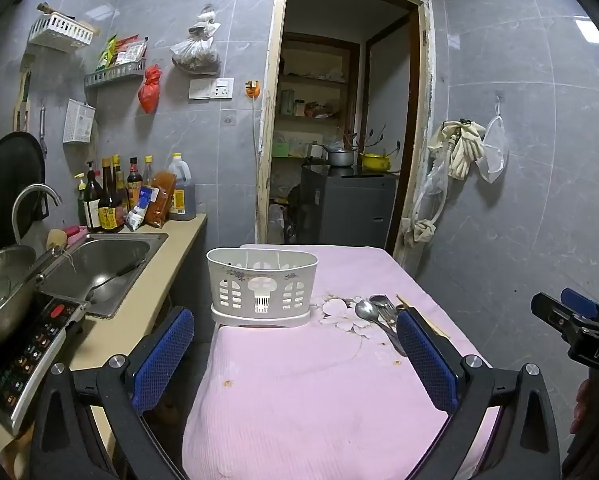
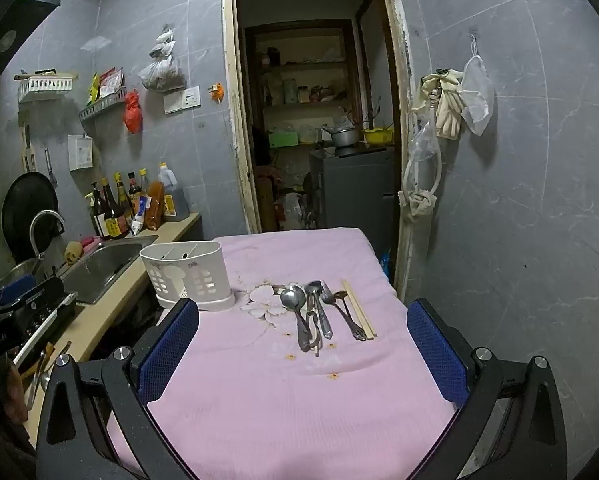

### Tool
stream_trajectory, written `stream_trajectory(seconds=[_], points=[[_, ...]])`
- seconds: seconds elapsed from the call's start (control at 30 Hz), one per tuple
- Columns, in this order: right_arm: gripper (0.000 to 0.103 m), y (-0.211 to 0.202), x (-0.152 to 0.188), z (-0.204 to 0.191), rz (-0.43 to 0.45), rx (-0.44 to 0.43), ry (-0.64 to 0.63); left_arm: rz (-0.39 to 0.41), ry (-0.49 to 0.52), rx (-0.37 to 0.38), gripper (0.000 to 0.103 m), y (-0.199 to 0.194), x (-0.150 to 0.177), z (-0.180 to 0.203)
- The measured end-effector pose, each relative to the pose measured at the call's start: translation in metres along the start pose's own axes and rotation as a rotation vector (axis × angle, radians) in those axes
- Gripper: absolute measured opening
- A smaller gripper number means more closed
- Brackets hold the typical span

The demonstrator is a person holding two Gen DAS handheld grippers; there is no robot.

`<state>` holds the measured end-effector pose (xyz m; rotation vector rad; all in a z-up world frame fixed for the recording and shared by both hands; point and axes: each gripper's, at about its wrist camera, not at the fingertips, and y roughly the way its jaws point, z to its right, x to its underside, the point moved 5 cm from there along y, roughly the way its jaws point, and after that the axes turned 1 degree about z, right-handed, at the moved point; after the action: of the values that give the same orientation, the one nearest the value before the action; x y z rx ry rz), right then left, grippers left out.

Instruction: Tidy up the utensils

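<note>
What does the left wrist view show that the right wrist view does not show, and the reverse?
Only the left wrist view shows the steel wok on the cooker, and the right tool at its edge. Only the right wrist view shows the pale wooden chopsticks in full and the black range hood. Both show the white plastic utensil holder, the large steel spoon, the pink tablecloth and the steel sink.

A ribbed, matt pink cloth (image 2: pixel 299 400) is covering the table. Glossy metal spoons (image 2: pixel 295 300) and pale wooden chopsticks (image 2: pixel 359 312) are lying on it. The white caddy (image 2: pixel 187 272) is looking like smooth slotted plastic. Rough-textured blue pads (image 2: pixel 435 352) are lining the matt black fingers. A brushed steel sink (image 1: pixel 99 264) is gleaming dully.
</note>
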<state>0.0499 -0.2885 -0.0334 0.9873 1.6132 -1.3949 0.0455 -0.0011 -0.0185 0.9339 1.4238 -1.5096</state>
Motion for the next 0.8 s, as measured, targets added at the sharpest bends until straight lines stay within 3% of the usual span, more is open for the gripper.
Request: stream_trajectory(seconds=[0.8], points=[[0.102, 0.0019, 0.0004, 0.0011, -0.006, -0.004, 0.003, -0.002, -0.008, 0.001, 0.102, 0.0010, 0.0007, -0.0013]])
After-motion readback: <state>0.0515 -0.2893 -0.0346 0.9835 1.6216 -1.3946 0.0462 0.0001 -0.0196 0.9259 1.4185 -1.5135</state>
